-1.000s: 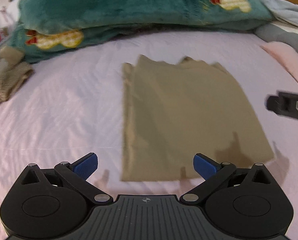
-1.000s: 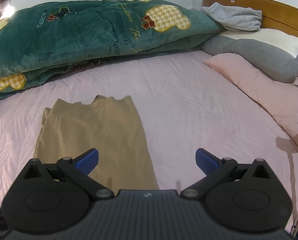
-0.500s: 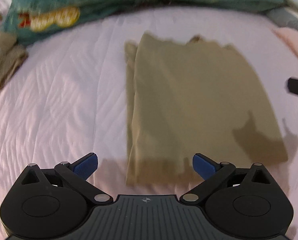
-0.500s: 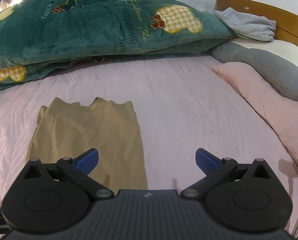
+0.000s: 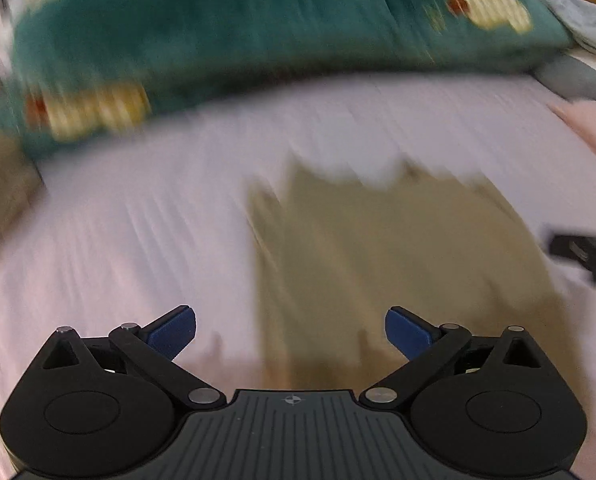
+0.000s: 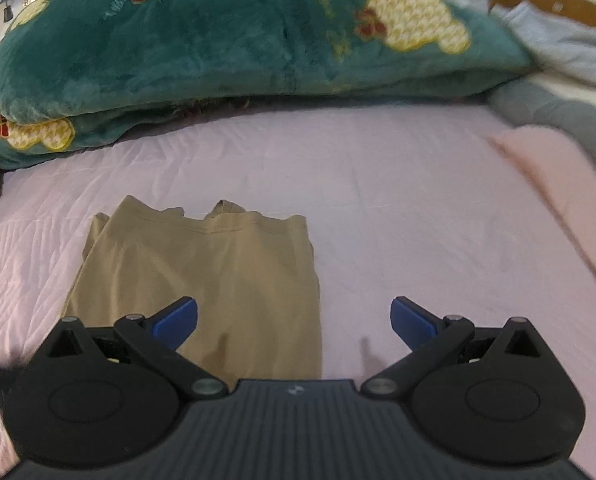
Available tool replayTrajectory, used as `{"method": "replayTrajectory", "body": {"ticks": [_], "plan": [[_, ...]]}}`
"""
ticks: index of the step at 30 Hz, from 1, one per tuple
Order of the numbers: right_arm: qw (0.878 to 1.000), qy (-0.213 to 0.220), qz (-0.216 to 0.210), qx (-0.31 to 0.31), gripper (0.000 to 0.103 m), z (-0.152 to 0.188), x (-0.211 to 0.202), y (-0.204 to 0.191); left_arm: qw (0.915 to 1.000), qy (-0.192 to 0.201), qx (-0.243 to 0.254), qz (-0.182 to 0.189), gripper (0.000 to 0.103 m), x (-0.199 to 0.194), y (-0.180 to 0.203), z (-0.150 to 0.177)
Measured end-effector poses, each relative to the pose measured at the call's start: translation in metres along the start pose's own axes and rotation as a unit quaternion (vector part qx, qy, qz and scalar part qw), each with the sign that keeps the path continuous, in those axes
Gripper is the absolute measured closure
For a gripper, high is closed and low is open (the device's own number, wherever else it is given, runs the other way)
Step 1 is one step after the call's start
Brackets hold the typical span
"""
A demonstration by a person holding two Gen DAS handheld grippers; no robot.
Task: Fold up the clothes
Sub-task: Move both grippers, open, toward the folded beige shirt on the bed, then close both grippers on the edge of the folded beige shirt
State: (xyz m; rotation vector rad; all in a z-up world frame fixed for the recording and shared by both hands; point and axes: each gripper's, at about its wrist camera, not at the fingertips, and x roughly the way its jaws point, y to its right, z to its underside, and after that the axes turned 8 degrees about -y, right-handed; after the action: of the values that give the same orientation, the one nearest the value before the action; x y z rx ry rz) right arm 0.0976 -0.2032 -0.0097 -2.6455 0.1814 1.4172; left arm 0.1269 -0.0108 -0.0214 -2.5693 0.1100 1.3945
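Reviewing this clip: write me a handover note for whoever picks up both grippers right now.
Left gripper: open, holding nothing, above the near edge of the tan garment; its view is motion-blurred.
Right gripper: open, holding nothing, over the garment's near right corner and the pink bedsheet.
The garment lies flat on the sheet, already folded into a narrow rectangle with layered edges along its left side.
The green blanket is bundled behind it, apart from it.
Left to do, probably: grip the near edge with both grippers and fold it toward the far end.
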Motion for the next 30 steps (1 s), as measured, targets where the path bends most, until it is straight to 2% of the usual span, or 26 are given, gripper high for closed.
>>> {"method": "replayTrajectory", "body": {"ticks": [1,7,10,13,15,18,22,25,26,28,30], "plan": [[1.000,-0.009,-0.007,0.003,0.001,-0.009,0.010,0.007,0.9996,0.015,0.011,-0.021,0.002,0.010,0.000,-0.012],[0.998,-0.048,-0.038,-0.006,0.002,-0.036,0.065,0.025,0.9998,0.016,0.012,0.000,0.002,0.062,0.007,-0.065],[0.997,-0.062,-0.052,0.007,0.003,-0.043,0.087,0.031,0.9998,-0.017,-0.009,0.006,0.002,0.087,0.006,-0.082],[0.993,-0.081,-0.081,0.027,0.004,-0.047,0.102,0.037,0.9976,-0.044,-0.049,0.023,0.002,0.099,-0.005,-0.084],[0.992,-0.088,-0.090,0.031,0.004,-0.049,0.108,0.039,0.9959,-0.060,-0.051,0.044,0.002,0.102,-0.004,-0.078],[0.990,-0.098,-0.094,0.030,0.004,-0.057,0.121,0.040,0.9961,-0.073,-0.040,0.030,0.002,0.101,-0.002,-0.064],[0.988,-0.110,-0.109,0.012,0.004,-0.064,0.135,0.028,0.9917,-0.088,-0.038,0.086,0.002,0.092,-0.002,-0.039],[0.988,-0.120,-0.094,-0.009,0.006,-0.067,0.144,0.018,0.9975,-0.057,-0.005,0.041,0.003,0.094,0.006,-0.041],[0.988,-0.120,-0.093,-0.013,0.007,-0.066,0.144,0.016,0.9985,-0.050,-0.004,0.024,0.007,0.094,0.006,-0.045],[0.987,-0.116,-0.107,-0.008,0.016,-0.065,0.139,0.018,0.9991,-0.030,-0.011,0.027,0.015,0.091,0.002,-0.054],[0.985,-0.115,-0.131,0.008,0.018,-0.064,0.133,0.026,0.9985,-0.020,-0.009,0.049,0.015,0.087,-0.001,-0.064]]}}
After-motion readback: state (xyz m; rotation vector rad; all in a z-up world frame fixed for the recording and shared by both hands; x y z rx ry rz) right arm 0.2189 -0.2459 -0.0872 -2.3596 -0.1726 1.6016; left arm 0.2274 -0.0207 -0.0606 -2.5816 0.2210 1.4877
